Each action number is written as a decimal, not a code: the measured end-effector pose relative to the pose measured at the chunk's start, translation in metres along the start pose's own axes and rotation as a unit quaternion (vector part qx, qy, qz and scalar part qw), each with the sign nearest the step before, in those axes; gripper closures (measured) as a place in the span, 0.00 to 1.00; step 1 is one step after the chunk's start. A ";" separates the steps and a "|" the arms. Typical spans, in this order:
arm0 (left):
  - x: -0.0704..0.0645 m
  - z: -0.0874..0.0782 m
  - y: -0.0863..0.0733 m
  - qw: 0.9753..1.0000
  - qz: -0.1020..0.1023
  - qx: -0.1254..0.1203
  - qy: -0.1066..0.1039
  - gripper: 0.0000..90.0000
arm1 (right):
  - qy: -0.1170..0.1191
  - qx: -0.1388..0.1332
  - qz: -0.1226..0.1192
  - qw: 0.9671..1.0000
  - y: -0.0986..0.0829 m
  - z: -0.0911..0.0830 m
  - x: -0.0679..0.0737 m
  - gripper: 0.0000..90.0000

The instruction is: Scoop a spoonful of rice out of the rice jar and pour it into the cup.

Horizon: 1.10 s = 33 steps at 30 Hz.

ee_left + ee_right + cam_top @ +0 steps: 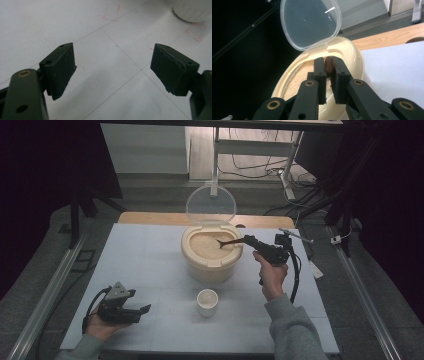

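We hold a dark brown, slender-handled spoon (229, 241) in our right gripper (250, 240), the jaws clamped tight on the very end of its handle, which shows as a brown nub (328, 63) between them in the right gripper view. The bowl of the spoon reaches over the pale grain (207, 245) inside a round cream plastic container (212, 265) near the middle of the white table (150, 265). Its clear hinged lid (211, 204) stands upright at the far rim.

We judge the spoon light and stiff, but held so far back it can twist once loaded, so a level wrist matters. The grain looks loose and dry, likely to spill off a tilted spoon.

A small white ribbed cup (207, 301) stands just in front of the container, apart from it, upright and seemingly empty. The raised lid blocks any approach from the far side.

Our left gripper (131, 312) rests low at the near left, jaws spread wide and holding nothing, well apart from the cup.
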State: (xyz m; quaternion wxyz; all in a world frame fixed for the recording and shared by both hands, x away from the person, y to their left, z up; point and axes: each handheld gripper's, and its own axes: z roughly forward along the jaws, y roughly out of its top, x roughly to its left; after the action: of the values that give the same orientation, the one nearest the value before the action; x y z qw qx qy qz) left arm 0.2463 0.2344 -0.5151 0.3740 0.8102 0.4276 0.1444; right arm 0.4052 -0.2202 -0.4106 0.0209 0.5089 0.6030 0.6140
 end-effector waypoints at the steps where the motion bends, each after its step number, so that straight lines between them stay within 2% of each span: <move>1: 0.000 0.000 0.000 1.000 0.000 0.000 0.000 0.22 | 0.005 -0.001 0.010 1.000 0.000 0.000 -0.001 0.93; 3: 0.000 0.000 0.000 1.000 0.000 0.000 0.000 0.22 | 0.014 0.003 0.026 1.000 -0.001 0.001 -0.002 0.93; 7: 0.000 0.000 0.000 1.000 0.001 0.000 0.000 0.22 | 0.012 0.008 0.046 0.999 -0.001 0.001 -0.004 0.93; 16: 0.000 0.000 0.000 1.000 0.002 0.000 0.000 0.22 | 0.018 0.011 0.107 0.994 0.000 -0.002 -0.018 0.93; 24: 0.000 0.000 0.000 1.000 0.003 0.001 0.000 0.22 | 0.022 0.009 0.136 0.990 0.003 -0.007 -0.024 0.93; 33: -0.001 0.000 0.000 1.000 0.005 0.001 0.000 0.22 | 0.025 0.000 0.136 0.990 0.006 -0.012 -0.024 0.93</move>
State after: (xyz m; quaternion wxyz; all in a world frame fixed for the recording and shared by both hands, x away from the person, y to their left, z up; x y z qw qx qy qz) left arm 0.2461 0.2335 -0.5149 0.3723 0.8126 0.4240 0.1458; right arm 0.4123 -0.2459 -0.4176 -0.0776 0.5708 0.5282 0.6238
